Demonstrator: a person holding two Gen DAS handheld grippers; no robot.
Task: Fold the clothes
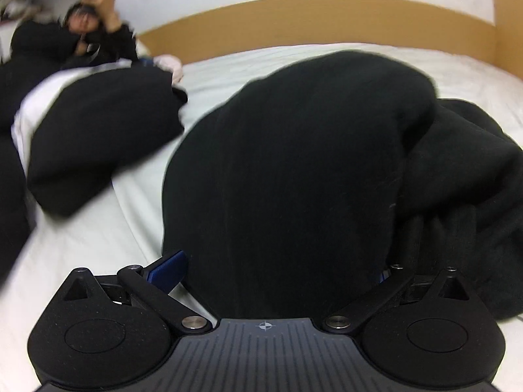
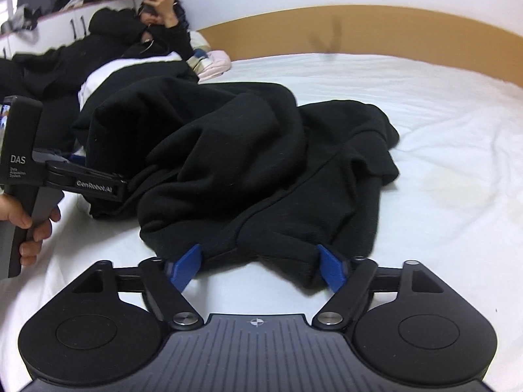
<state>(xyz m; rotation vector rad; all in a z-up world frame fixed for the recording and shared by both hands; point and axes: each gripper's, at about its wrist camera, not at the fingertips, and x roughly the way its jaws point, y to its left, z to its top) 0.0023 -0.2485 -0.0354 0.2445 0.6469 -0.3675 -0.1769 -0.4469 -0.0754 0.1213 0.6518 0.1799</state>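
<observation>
Black hand-held gripper (image 2: pixel 261 266): blue finger pads (image 2: pixel 183 269), silver pivot screws, white "DAS", "GenRobot.AI" lettering

Garment (image 2: pixel 261 150) on bed (image 2: pixel 425 130), before headboard (image 2: pixel 359 29)

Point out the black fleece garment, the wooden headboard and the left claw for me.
Black fleece garment (image 2: pixel 261 163): right wrist view, crumpled middle.
Curved wooden headboard (image 2: pixel 376 29): right wrist view, front face.
Left claw (image 2: pixel 98 181): right wrist view, arm against garment.

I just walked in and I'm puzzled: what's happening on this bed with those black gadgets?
Someone is folding clothes with a two-finger gripper in each hand. A crumpled black fleece garment lies bunched on the white bedsheet. Both the left gripper and the right gripper stand open around its near edges, gripping nothing. Another person in black lies alongside, holding up a phone.
</observation>
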